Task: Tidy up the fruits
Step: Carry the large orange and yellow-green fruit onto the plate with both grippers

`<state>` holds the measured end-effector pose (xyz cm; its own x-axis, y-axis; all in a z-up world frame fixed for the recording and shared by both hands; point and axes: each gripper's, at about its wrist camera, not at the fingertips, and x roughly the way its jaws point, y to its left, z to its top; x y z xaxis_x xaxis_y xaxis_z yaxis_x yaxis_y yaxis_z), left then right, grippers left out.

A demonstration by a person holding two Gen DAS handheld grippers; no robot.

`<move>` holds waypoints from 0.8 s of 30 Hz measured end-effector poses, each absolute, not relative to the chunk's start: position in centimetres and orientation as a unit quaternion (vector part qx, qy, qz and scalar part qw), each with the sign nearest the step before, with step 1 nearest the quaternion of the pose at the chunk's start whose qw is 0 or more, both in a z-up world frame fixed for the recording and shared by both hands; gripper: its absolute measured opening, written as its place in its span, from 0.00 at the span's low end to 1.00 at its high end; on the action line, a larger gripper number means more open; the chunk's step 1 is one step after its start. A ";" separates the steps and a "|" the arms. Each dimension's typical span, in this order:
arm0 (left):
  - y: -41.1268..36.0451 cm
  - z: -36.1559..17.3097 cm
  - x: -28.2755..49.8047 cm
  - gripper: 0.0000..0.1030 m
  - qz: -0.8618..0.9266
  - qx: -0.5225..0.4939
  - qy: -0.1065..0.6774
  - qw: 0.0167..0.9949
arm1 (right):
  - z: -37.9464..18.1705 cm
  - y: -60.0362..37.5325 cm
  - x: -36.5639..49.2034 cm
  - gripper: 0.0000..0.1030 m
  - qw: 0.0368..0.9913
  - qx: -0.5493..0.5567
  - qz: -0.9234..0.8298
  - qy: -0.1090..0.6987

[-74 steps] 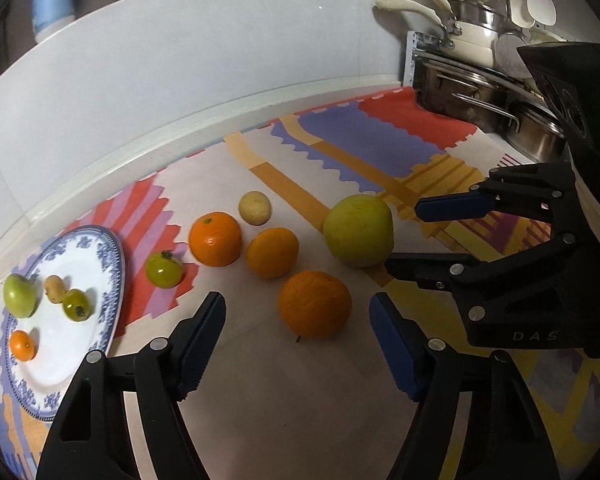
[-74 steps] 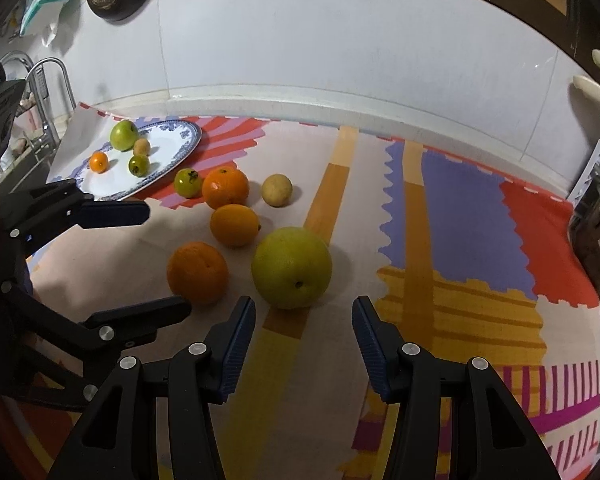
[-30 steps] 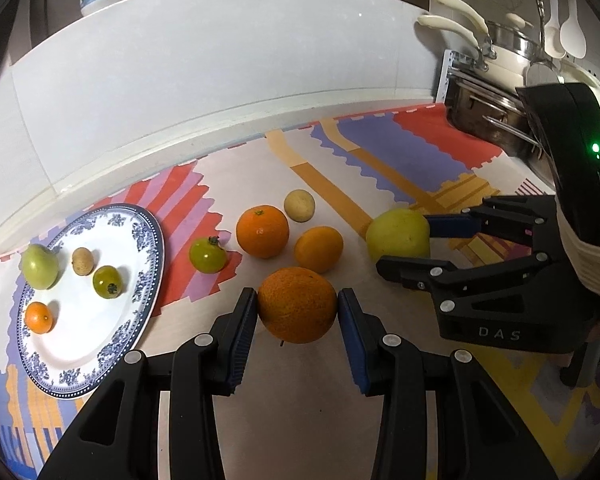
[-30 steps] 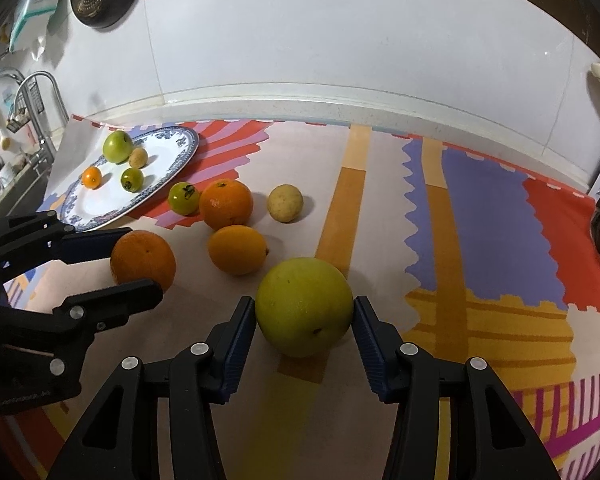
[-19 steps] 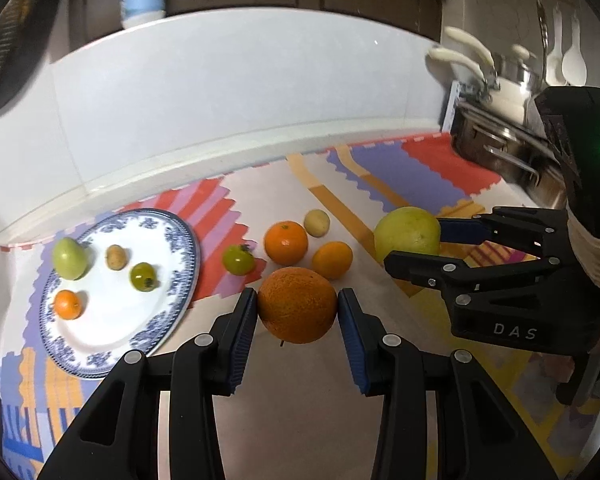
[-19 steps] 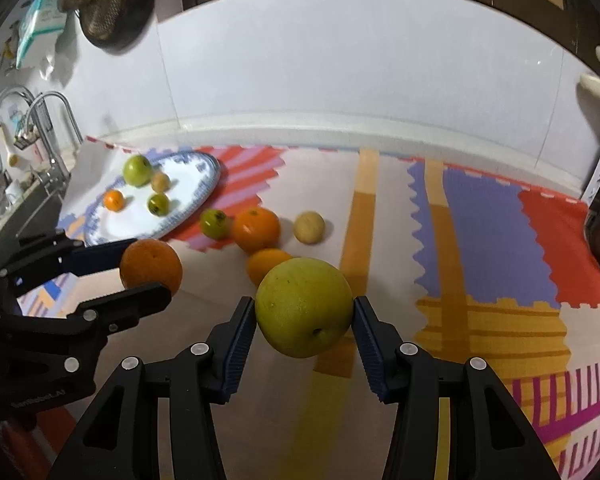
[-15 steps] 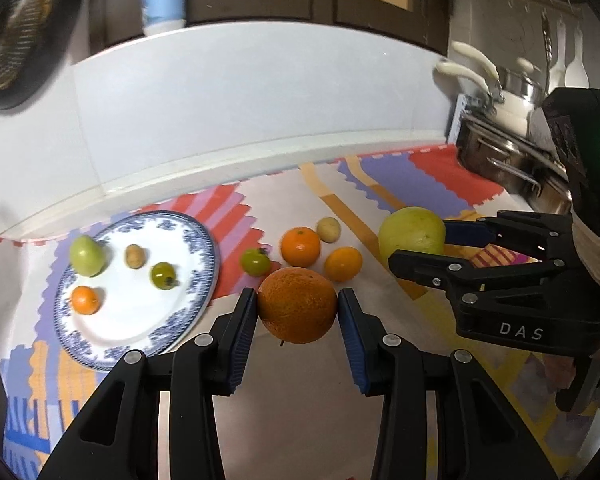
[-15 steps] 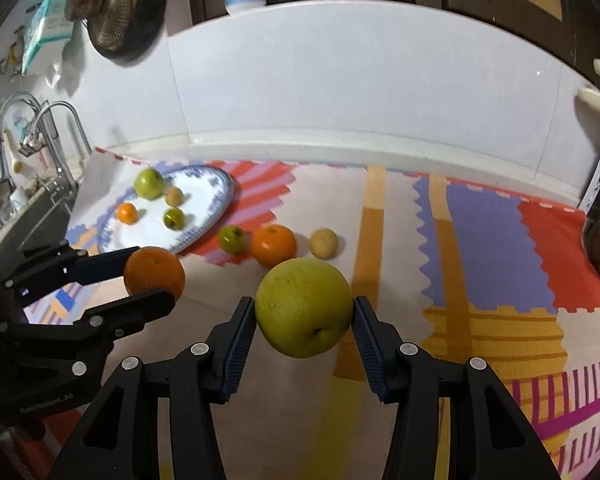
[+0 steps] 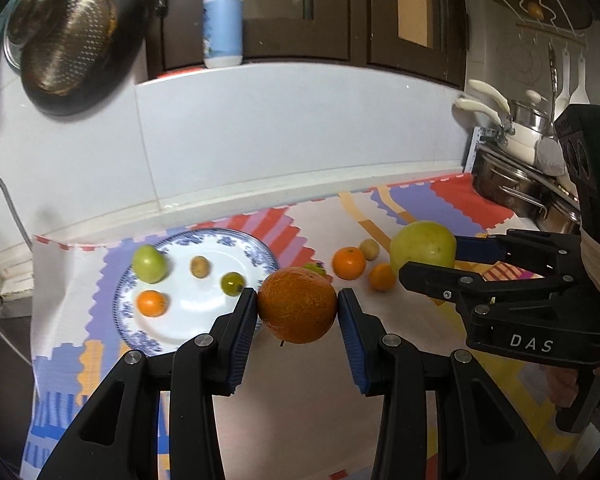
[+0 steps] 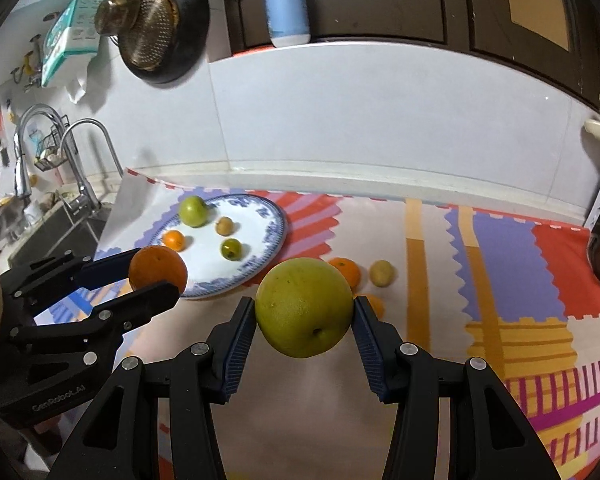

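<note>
My left gripper (image 9: 298,307) is shut on a large orange (image 9: 297,305) and holds it in the air just right of the blue-and-white plate (image 9: 188,314). My right gripper (image 10: 305,314) is shut on a big yellow-green fruit (image 10: 305,312), also lifted above the mat. The plate (image 10: 260,256) carries a green apple (image 10: 193,211), a small orange (image 10: 174,239), a brown fruit (image 10: 224,225) and a small green fruit (image 10: 231,249). Two oranges (image 9: 349,263) (image 9: 382,277), a small brown fruit (image 9: 369,249) and a partly hidden green fruit (image 9: 314,268) lie on the mat.
A colourful mat (image 10: 500,264) covers the counter. A sink with taps (image 10: 72,184) lies at the left. Pots on a rack (image 9: 516,176) stand at the right. A white backsplash wall (image 9: 260,140) runs behind, with a bottle (image 9: 222,20) on its ledge.
Both grippers closed on their fruits on the mat, then lifted them. Both have risen further and shifted left toward the plate.
</note>
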<state>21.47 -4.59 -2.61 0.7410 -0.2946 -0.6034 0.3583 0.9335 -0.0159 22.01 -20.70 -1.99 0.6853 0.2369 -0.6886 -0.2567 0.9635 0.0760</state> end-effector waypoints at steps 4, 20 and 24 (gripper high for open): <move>-3.0 -2.0 21.3 0.40 -0.169 0.054 0.306 0.935 | -1.5 -19.2 21.9 0.48 0.920 -0.010 0.138 0.367; 2.5 -1.6 24.7 0.40 -0.142 0.058 0.298 0.942 | -0.7 -13.6 25.2 0.49 0.923 -0.009 0.152 0.352; 3.3 -2.2 26.3 0.40 -0.137 0.057 0.302 0.942 | -1.2 -12.7 26.9 0.48 0.921 -0.013 0.154 0.356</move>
